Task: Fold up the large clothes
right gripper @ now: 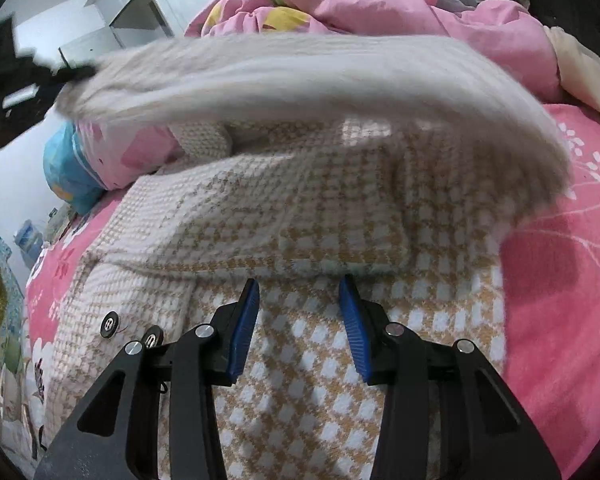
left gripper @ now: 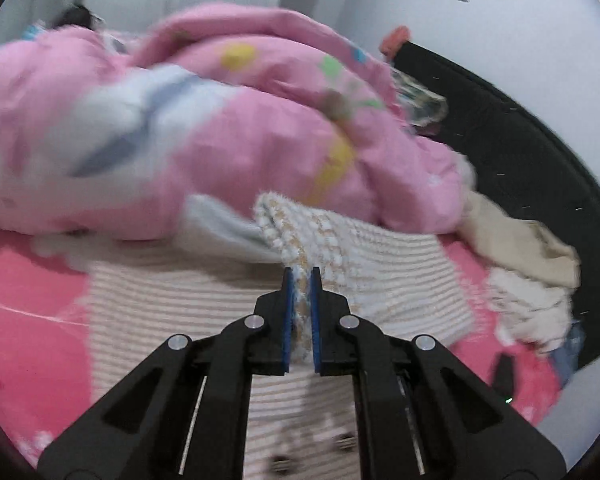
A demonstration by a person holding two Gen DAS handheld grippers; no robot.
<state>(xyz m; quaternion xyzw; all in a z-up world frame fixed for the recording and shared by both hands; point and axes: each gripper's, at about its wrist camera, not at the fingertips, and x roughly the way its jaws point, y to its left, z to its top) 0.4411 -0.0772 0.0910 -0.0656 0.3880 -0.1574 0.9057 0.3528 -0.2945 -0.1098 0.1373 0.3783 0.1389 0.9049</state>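
Garment: knit cardigan [right gripper: 308, 360], cream and tan check, dark buttons [right gripper: 109, 323] along front edge.
Pose: spread flat on pink bed sheet [right gripper: 560, 280]; one part, probably a sleeve, lifted and blurred across upper body.
Held edge: fold of knit pinched, raised off body.

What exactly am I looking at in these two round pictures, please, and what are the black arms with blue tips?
Each picture comes from a fisheye camera on a hand-held gripper, looking along its two fingers; a person holds one in each hand. The blue tips are the gripping pads. The left view shows the left gripper shut on a fold of a tan-and-white knit cardigan, lifting it. The right view shows the right gripper just above the same cardigan, jaws apart, holding nothing; the blurred grey band is the lifted part in motion. The cardigan lies on a pink bedsheet, with a pink quilt heaped behind.
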